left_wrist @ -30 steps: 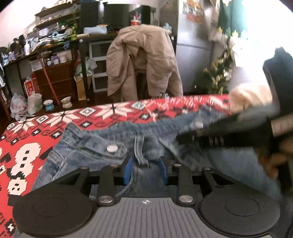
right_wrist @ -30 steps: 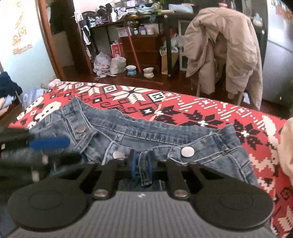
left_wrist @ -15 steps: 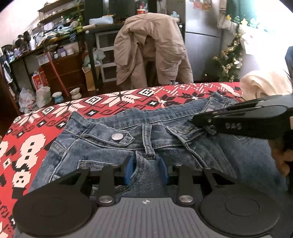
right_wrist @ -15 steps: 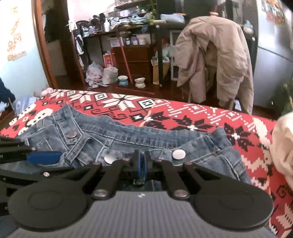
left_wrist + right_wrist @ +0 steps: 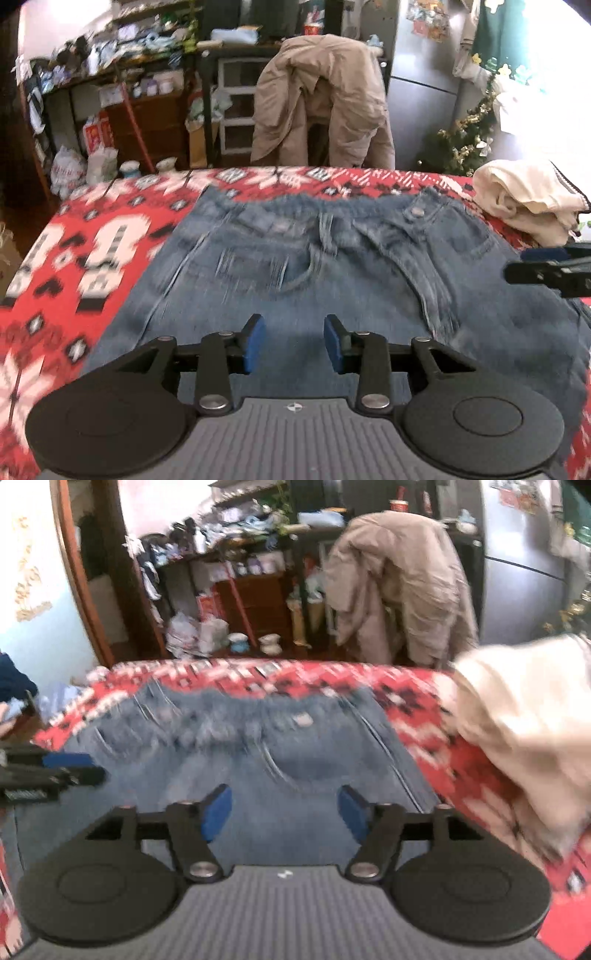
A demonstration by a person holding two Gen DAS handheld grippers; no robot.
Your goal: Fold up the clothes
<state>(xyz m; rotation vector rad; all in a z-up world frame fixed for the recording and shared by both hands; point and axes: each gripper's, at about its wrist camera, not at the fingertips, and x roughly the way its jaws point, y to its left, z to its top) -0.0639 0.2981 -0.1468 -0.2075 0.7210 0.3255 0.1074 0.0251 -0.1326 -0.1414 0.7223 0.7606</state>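
The jeans lie spread flat on the red patterned cloth, waistband at the far edge and pockets facing up, directly ahead of and beneath both pairs of tongs. The left tongs hang just above the denim with their blue pads spread apart and nothing between them. The right tongs are spread wider, also empty, over the right half of the jeans; this view is smeared by motion, so whether the pads touch the fabric is hard to say.

Each tool shows in the other's view: the right tongs reach in at the right edge of the left wrist view, beside the jeans' right hip, and the left tongs lie at the left edge of the right wrist view.

Right of the right tongs a crumpled cream garment rests on the cloth near the jeans, possibly touching them. Beyond the cloth's far edge, ahead of the tongs, a beige coat is draped over a chair, with cluttered shelves to its left and a grey refrigerator to its right.
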